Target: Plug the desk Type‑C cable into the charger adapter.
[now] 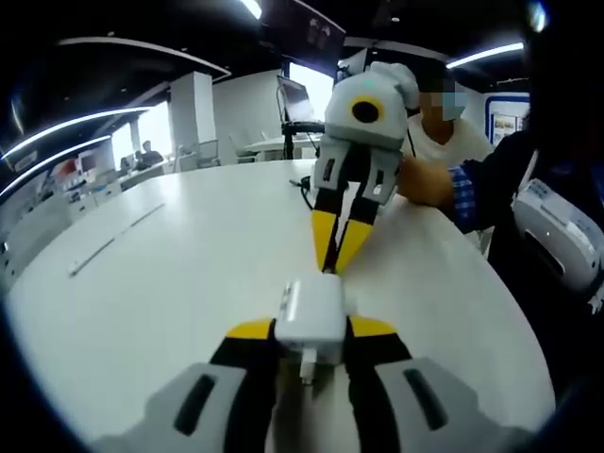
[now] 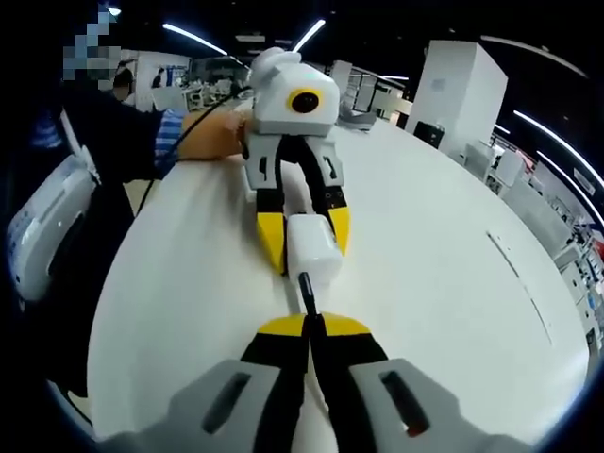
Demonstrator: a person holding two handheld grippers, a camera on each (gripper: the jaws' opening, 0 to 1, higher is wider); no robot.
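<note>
Above the white table [image 1: 142, 283], the left gripper [image 1: 311, 332] clamps its fingers on a white, boxy charger adapter [image 1: 310, 321], while the right gripper [image 2: 309, 326] pinches the thin dark Type-C cable [image 2: 306, 291] just before it.

We count two grippers: the left gripper [image 1: 310, 345] and the right gripper [image 2: 310, 326]. We see one white charger adapter [image 1: 310, 321], one black Type-C cable [image 2: 307, 293], and one white round table [image 1: 170, 274]. We count one person's hand [image 2: 209, 137] on the table, and one laptop [image 1: 295, 99] stands at its far edge.
</note>
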